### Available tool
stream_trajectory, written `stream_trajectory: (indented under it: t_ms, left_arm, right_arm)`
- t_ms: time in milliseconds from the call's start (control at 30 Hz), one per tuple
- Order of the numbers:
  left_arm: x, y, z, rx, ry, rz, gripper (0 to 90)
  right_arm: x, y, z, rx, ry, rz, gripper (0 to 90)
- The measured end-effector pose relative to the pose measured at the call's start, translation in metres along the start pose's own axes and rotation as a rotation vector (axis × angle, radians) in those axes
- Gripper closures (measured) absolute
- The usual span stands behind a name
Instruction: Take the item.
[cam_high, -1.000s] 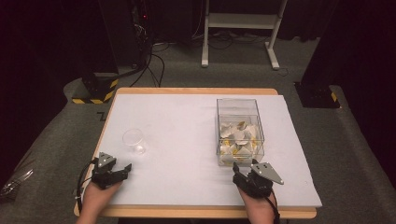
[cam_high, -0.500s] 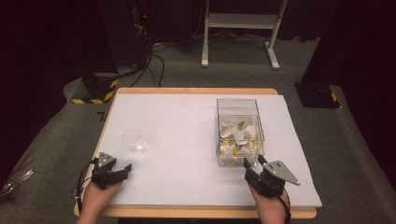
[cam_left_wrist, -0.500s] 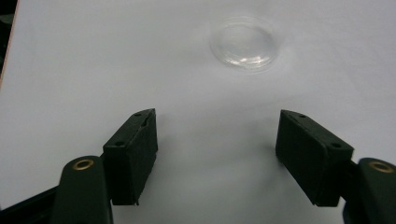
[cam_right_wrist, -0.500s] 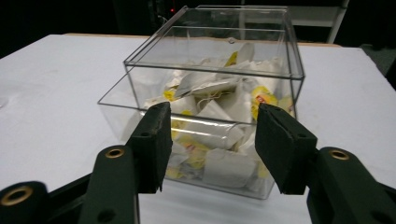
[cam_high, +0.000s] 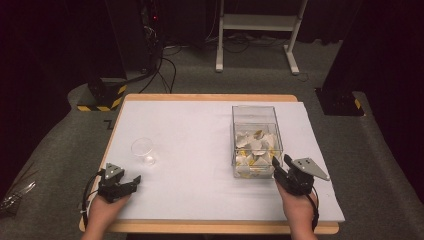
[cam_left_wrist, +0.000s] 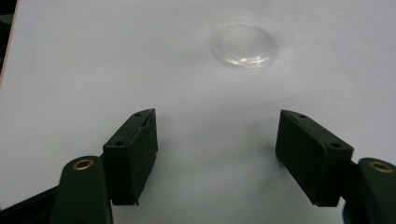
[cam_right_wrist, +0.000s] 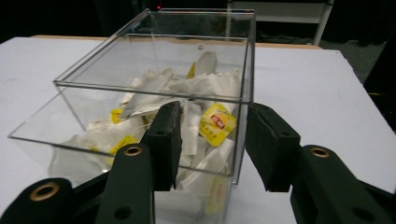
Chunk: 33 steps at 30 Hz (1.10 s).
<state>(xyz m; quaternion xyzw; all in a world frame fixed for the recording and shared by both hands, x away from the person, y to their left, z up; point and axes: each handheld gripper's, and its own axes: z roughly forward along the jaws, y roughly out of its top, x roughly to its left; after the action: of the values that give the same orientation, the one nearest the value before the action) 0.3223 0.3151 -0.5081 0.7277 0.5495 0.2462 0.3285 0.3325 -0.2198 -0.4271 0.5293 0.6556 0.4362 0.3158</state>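
A white-covered counter (cam_high: 200, 130) is seen from above, with two hand-held tongs brought in from its near edge.

Near the near-left corner, the left tongs (cam_high: 131, 181) are held low over the counter by the left hand (cam_high: 102, 212), pointed toward a small clear plastic cup (cam_high: 143, 149) that stands upright just beyond them, toward the left edge. In the left gripper view the cup (cam_left_wrist: 243, 43) is seen ahead of the jaws and apart from them, slightly right of centre. The left tongs (cam_left_wrist: 215, 140) are released: the jaws stand wide, with nothing but bare counter between them. The cup appears empty and seems to be kept there as the receiving vessel, with the tongs parked beside it, ready to steady it.

Toward the right edge, a clear square-sided box (cam_high: 256, 140) stands open-topped, partly filled with paper-wrapped tea bags (cam_high: 255, 147), some with yellow tags. The box seems to be placed within easy reach of the right hand (cam_high: 299, 210) so that a bag can be drawn from it.

The right tongs (cam_high: 281, 167) are held at the near-right corner of the box. In the right gripper view the right tongs (cam_right_wrist: 214, 140) are seen straddling that upright corner edge of the box (cam_right_wrist: 154, 74), one jaw in front of the near wall and the other outside the side wall. The jaws have just been closing and stand partly open; whether the pads already press on the wall cannot be told. No tea bag (cam_right_wrist: 217, 122) is held.
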Motion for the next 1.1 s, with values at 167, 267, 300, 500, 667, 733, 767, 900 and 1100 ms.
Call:
stream_trajectory:
  t_ms: [167, 267, 300, 500, 667, 733, 767, 900, 1100]
  left_arm:
    - [0.0, 0.0, 0.0, 0.001, 0.0, 0.0, 29.7]
    - [0.0, 0.0, 0.0, 0.002, -0.002, 0.0, 29.8]
    - [0.0, 0.0, 0.0, 0.001, -0.001, 0.0, 29.8]
    - [0.0, 0.0, 0.0, 0.0, 0.0, 0.001, 29.8]
    - [0.0, 0.0, 0.0, 0.0, 0.0, 0.001, 29.8]
    - [0.0, 0.0, 0.0, 0.0, 0.0, 0.001, 29.8]
    - [0.0, 0.0, 0.0, 0.0, 0.0, 0.001, 29.8]
    - [0.0, 0.0, 0.0, 0.0, 0.0, 0.0, 29.8]
    - [0.0, 0.0, 0.0, 0.0, 0.0, 0.001, 29.8]
  right_arm:
    - [-0.007, 0.003, 0.01, 0.02, -0.022, -0.004, 60.0]
    - [-0.01, 0.004, 0.014, 0.024, -0.028, -0.004, 63.3]
    - [-0.01, 0.004, 0.015, 0.024, -0.028, -0.005, 64.1]
    - [-0.009, 0.003, 0.018, 0.028, -0.03, -0.004, 69.0]
    - [-0.008, 0.002, 0.021, 0.026, -0.032, -0.003, 70.5]
    - [-0.008, 0.001, 0.022, 0.024, -0.034, -0.004, 71.4]
    - [-0.008, 0.0, 0.022, 0.024, -0.036, -0.005, 71.7]
    - [-0.009, -0.003, 0.024, 0.031, -0.039, 0.004, 72.8]
    - [-0.009, -0.004, 0.026, 0.035, -0.04, 0.005, 73.9]
